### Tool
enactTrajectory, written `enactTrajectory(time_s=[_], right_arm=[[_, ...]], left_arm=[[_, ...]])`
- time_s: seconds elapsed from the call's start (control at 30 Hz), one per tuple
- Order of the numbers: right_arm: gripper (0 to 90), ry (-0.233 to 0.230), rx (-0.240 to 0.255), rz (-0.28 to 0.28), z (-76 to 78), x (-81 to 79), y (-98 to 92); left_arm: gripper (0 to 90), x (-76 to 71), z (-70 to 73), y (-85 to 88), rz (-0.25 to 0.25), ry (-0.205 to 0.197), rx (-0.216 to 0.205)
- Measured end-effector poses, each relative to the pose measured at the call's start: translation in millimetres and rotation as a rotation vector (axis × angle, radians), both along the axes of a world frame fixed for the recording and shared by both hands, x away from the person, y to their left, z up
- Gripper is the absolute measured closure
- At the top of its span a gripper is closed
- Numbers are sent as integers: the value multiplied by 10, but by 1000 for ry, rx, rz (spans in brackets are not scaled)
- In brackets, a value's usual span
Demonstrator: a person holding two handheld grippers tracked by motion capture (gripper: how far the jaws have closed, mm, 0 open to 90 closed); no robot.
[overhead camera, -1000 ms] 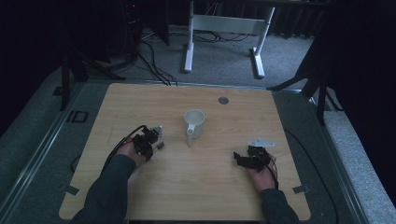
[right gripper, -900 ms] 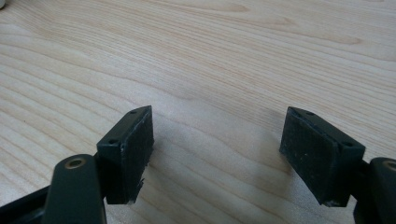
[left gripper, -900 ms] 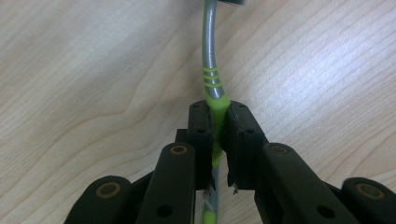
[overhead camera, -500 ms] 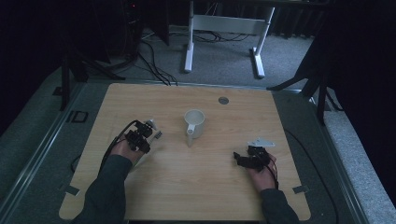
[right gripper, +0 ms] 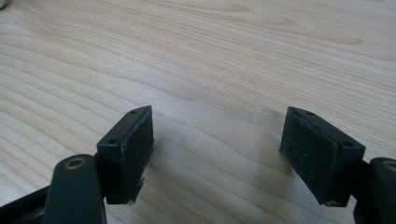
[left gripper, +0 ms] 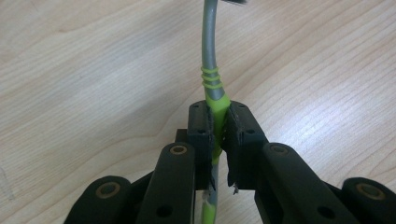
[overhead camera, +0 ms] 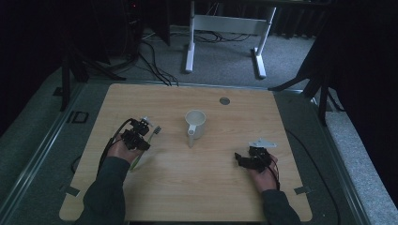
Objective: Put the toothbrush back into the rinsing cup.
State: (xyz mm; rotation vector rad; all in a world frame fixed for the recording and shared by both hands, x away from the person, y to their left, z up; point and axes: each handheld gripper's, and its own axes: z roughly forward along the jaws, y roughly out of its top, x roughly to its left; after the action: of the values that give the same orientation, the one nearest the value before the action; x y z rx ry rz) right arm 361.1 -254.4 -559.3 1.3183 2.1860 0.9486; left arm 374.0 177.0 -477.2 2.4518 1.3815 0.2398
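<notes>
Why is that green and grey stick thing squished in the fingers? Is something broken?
Nothing looks broken. The left gripper is shut on a toothbrush handle. The white mug stands upright, nothing spilled.

Left claw (left gripper: 218, 128) clamped tight; right claw (right gripper: 219, 154) spread wide above the table.

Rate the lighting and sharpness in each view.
High view: dim, dark surroundings, table evenly lit, slightly soft. Left gripper view: bright, toothbrush handle crisp, its far end blurred. Right gripper view: bright, wood grain sharp, soft shadow beneath the open jaws.
</notes>
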Motion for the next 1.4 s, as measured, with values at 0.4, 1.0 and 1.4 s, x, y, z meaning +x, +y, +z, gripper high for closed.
enactTrajectory(time_s=[0.4, 1.0, 1.4], right_arm=[[253, 0, 0, -1, 0, 0, 1], [253, 0, 1, -1, 0, 0, 1], [252, 0, 1, -1, 0, 0, 1]], left_arm=[[813, -42, 114, 57, 27, -87, -52], [813, -89, 166, 99, 29, -160, -99], [812, -124, 196, 74, 12, -214, -124]])
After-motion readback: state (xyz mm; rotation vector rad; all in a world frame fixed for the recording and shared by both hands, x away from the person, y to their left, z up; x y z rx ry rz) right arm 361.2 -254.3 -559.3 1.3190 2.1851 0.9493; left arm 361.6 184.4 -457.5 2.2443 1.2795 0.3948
